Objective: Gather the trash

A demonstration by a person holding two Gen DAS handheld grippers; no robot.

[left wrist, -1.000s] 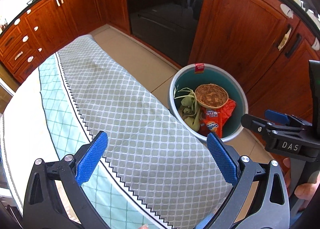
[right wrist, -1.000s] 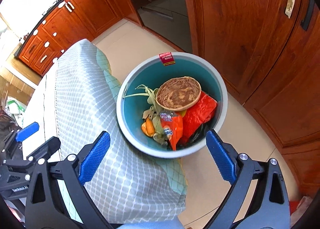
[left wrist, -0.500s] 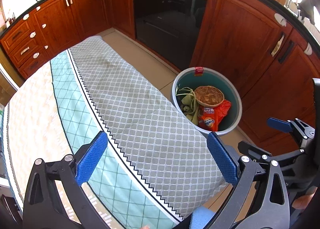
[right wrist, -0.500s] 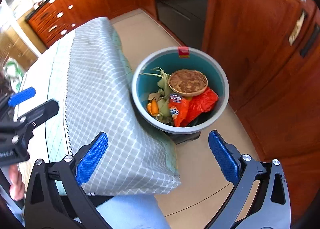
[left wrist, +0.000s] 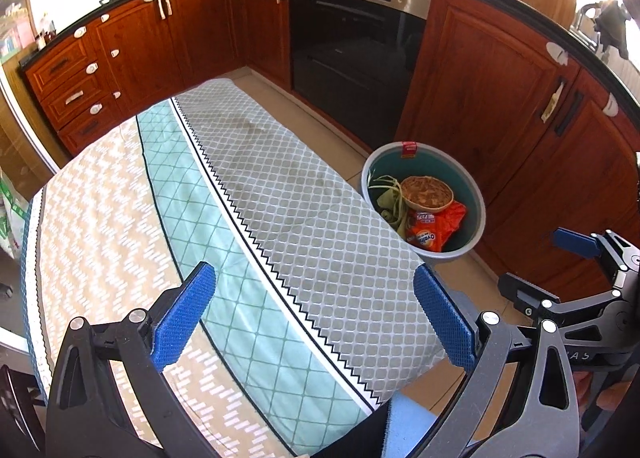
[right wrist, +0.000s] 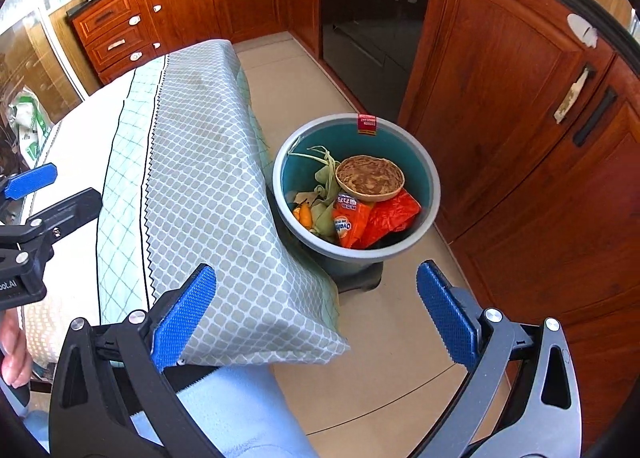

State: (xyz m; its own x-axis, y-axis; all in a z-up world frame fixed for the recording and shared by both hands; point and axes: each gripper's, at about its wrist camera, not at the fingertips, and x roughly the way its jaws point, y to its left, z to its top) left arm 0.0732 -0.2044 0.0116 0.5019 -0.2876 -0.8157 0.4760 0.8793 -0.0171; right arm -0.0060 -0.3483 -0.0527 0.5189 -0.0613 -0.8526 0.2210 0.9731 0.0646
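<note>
Inside the bin (right wrist: 424, 166), at about six o'clock, an orange packet (right wrist: 349, 223) bears "Ovaltine" in mirrored lettering, while the red label (right wrist: 367, 125) at its twelve o'clock rim is too small to read.

One teal trash bin (right wrist: 424, 162) stood at centre frame, holding one round woven bowl (right wrist: 370, 178), two orange wrappers (right wrist: 350, 224) and one orange peel (right wrist: 303, 215). Two hand-held grippers (right wrist: 316, 318) showed.

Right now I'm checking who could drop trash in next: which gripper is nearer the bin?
Right. The right gripper hangs open just short of the bin; the left gripper is open over the tablecloth, farther off.
</note>
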